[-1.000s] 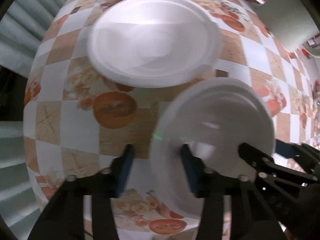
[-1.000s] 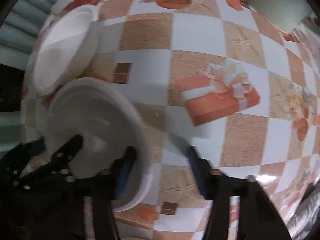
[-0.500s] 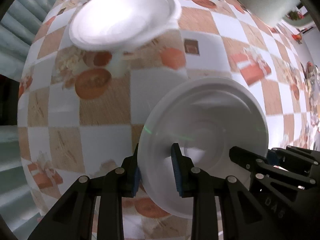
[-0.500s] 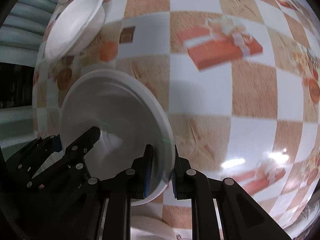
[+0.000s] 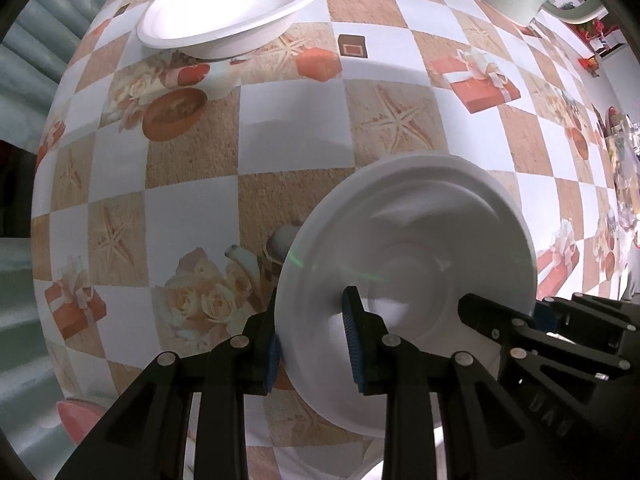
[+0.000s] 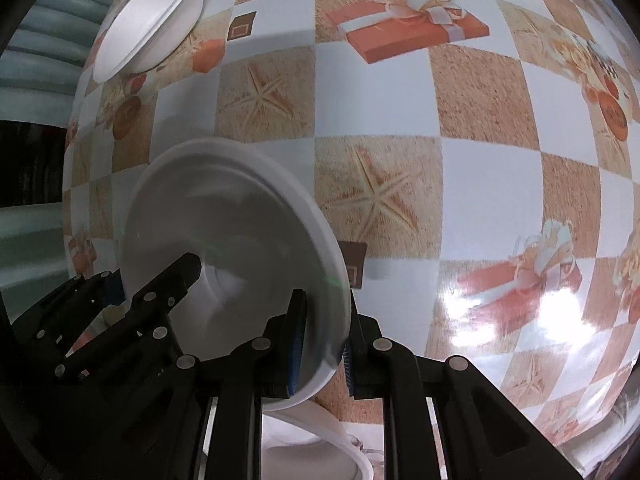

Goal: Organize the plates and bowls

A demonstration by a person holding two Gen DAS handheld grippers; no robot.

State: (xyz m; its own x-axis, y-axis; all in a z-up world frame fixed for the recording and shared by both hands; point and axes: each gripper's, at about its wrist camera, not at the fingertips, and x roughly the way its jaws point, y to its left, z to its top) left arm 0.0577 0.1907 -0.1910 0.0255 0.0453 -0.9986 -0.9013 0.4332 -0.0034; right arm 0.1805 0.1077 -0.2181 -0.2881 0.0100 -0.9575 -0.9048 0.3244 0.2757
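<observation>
Both the left gripper (image 5: 314, 344) and right gripper (image 6: 322, 340) are clamped on opposite rims of one white bowl (image 5: 408, 280) carried above the checked tablecloth (image 5: 288, 128) (unstacked yet), well apart from the second bowl (image 5: 236, 4), so sorting seems barely begun.

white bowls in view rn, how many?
3. One bowl is pinched at opposite rims by both grippers; a second bowl stands apart on the far tablecloth; a third rim peeks beneath the right gripper, mostly hidden.

Glossy checkered tablecloth (image 5: 288, 128) (starfish, gift prints) reflecting light.
</observation>
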